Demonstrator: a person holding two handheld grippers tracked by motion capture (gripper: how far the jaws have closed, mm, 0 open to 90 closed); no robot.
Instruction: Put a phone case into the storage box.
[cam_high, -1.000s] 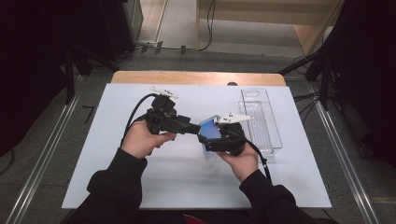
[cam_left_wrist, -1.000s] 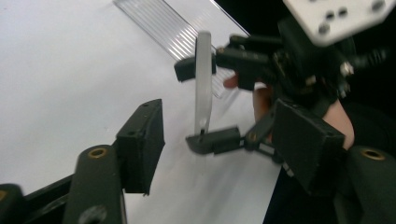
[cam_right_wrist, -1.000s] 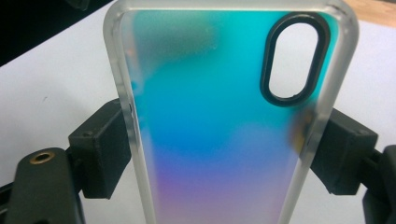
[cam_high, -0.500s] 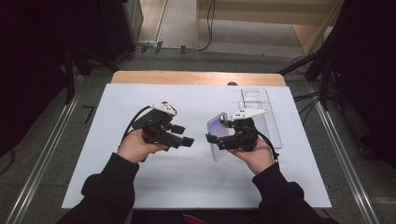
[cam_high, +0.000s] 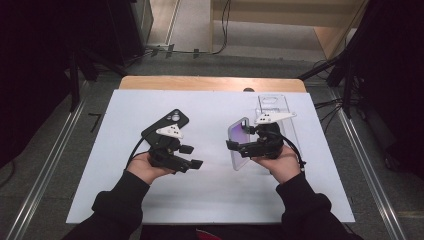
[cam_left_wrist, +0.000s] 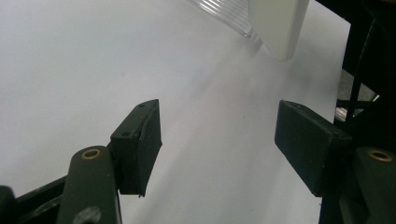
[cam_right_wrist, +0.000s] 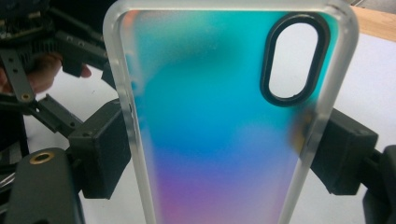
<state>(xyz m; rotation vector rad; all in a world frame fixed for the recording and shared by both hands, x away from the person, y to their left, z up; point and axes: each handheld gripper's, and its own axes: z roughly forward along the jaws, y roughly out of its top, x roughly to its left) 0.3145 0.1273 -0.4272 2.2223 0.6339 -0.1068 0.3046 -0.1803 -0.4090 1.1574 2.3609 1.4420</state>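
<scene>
Iridescent phone case (cam_right_wrist: 219, 126), translucent frosted rim, oval camera cutout, clamped edgewise in right gripper (cam_high: 243, 146), left gripper (cam_left_wrist: 217, 140) jaws wide apart, empty, black phone (cam_high: 167, 125) visible from above on white table (cam_high: 210, 200)

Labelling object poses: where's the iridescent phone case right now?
The iridescent phone case is clamped edge to edge in the right claw, held upright right of table centre in the high view, with the clear tray just behind it.

White table (cam_high: 210, 200), grey floor (cam_high: 55, 165)
</scene>
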